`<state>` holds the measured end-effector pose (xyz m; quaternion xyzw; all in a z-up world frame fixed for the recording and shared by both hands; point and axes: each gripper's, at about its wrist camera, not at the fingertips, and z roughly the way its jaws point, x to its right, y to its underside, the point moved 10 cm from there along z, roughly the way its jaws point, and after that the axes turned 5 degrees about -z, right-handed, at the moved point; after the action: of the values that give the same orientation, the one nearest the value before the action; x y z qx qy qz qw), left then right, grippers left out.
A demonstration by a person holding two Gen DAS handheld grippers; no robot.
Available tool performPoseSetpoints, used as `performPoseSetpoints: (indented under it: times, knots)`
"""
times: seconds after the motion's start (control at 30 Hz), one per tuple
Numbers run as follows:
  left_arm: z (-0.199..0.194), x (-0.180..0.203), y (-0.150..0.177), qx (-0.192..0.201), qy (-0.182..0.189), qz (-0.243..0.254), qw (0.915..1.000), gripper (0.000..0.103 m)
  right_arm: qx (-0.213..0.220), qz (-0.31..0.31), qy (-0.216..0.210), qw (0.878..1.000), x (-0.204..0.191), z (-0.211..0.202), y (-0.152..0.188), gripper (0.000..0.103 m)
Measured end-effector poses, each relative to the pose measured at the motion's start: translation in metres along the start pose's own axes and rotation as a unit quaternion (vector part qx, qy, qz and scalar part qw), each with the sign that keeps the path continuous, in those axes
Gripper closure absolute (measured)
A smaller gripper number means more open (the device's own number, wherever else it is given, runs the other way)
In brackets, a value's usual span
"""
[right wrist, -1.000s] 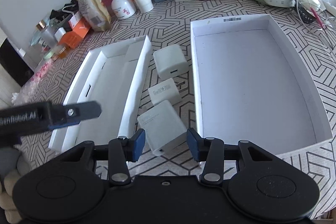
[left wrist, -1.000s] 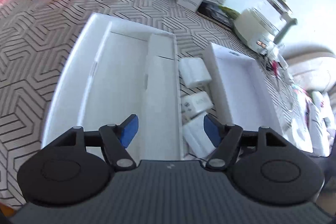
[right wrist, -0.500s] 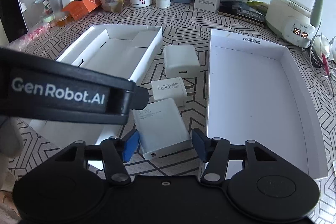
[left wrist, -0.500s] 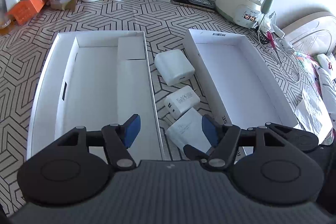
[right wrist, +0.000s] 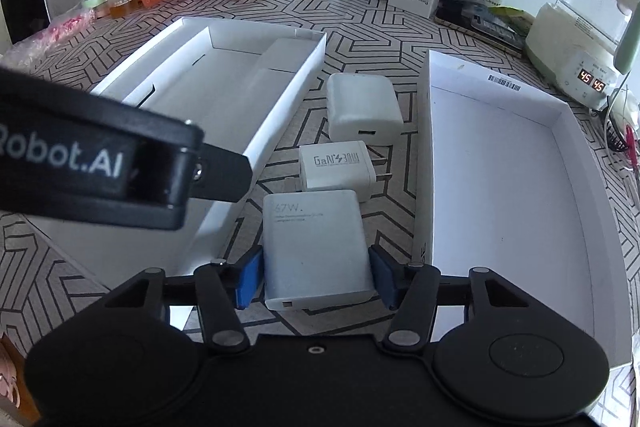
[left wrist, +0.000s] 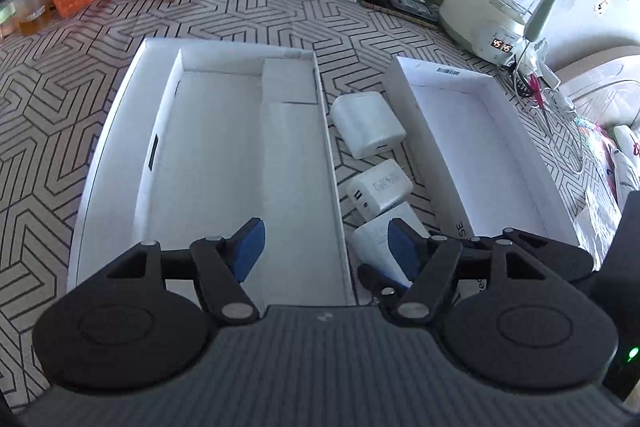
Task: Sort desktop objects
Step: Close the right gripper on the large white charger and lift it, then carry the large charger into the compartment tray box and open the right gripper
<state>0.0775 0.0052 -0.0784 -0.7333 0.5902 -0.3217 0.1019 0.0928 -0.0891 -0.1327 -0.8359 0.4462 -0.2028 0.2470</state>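
Right gripper [right wrist: 316, 277] is spread w/ the 67W charger [right wrist: 314, 247] lying flat on the worktop [right wrist: 360, 15] between its pads, a slim gap each side. Left gripper [left wrist: 324, 247] is spread too, over the left box [left wrist: 120, 131], nothing between its pads.

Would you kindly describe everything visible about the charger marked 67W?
The 67W charger is a flat white block with rounded corners, seemingly matte plastic, with faint grey print on its top face and a small port in its near edge. It lies flat on the patterned tabletop, nearest of three chargers between the two white boxes, just short of the GaN charger. The right gripper straddles it, its blue fingers flanking both sides; whether they touch is unclear.
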Motion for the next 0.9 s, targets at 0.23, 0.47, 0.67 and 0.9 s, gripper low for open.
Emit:
performPoseSetpoints:
  times: [0.23, 0.47, 0.67, 0.9]
  knots:
    - [0.001, -0.004, 0.002, 0.002, -0.009, -0.004, 0.9999, 0.036, 0.003, 0.024, -0.010, 1.000, 0.004, -0.010, -0.002, 0.042]
    - [0.003, -0.006, 0.002, -0.005, -0.007, -0.013, 0.9999, 0.036, 0.012, 0.041, -0.025, 0.999, 0.003, -0.017, -0.005, 0.042]
    - [0.002, -0.014, 0.001, -0.009, 0.002, -0.046, 0.9989, 0.036, 0.016, 0.109, -0.067, 0.992, 0.011, -0.022, -0.007, 0.042]
    - [-0.002, -0.026, -0.002, -0.009, 0.007, -0.087, 0.9961, 0.036, 0.011, 0.188, -0.104, 0.977, 0.016, -0.017, -0.009, 0.042]
